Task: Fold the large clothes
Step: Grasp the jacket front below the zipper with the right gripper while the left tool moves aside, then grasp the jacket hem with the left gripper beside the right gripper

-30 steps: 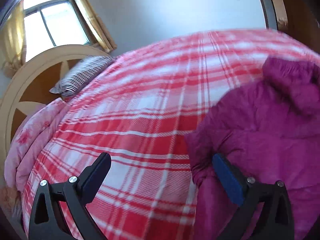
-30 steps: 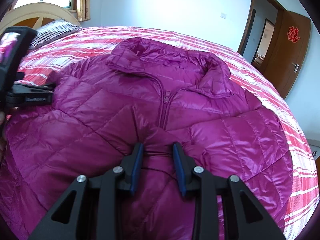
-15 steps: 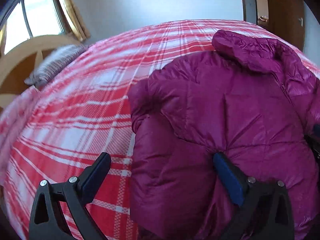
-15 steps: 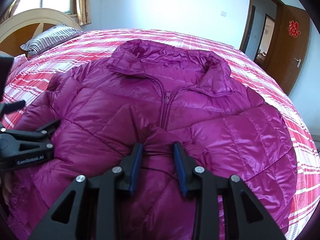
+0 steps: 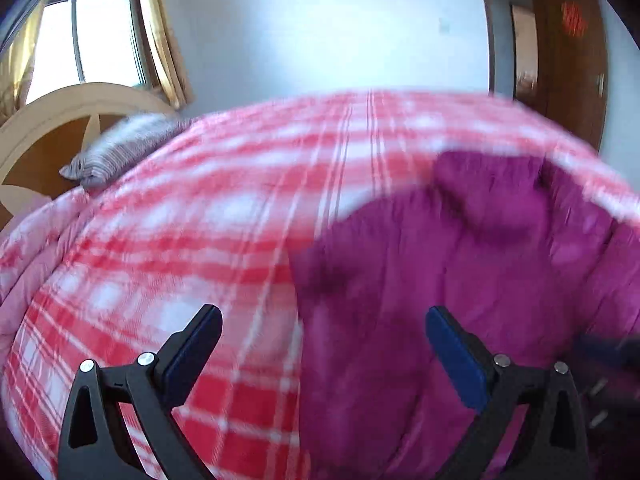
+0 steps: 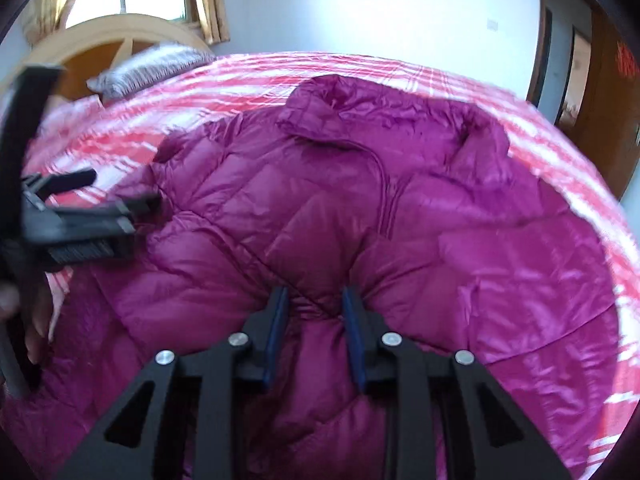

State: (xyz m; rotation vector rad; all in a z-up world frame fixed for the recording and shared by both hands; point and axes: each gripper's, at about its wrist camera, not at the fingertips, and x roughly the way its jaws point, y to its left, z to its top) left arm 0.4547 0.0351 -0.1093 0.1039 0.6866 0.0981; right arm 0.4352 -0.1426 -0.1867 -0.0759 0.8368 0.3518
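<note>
A magenta quilted puffer jacket (image 6: 400,216) lies front up on the bed, zipped, collar at the far end. My right gripper (image 6: 314,308) is shut on a bunched fold of the jacket near its lower middle. My left gripper (image 5: 324,344) is open and empty, its jaws wide apart over the jacket's left edge (image 5: 440,280) and the bedspread. It also shows in the right wrist view (image 6: 88,216), at the jacket's left side. The left wrist view is blurred by motion.
A red and white plaid bedspread (image 5: 200,240) covers the bed. A striped pillow (image 5: 124,148) lies by the wooden headboard (image 5: 48,136) under a window. A brown door (image 6: 612,92) stands at the right.
My left gripper has swung back left, so more bedspread and less jacket fills its view. My right gripper has stayed shut on the jacket and pulled the fold up and closer.
</note>
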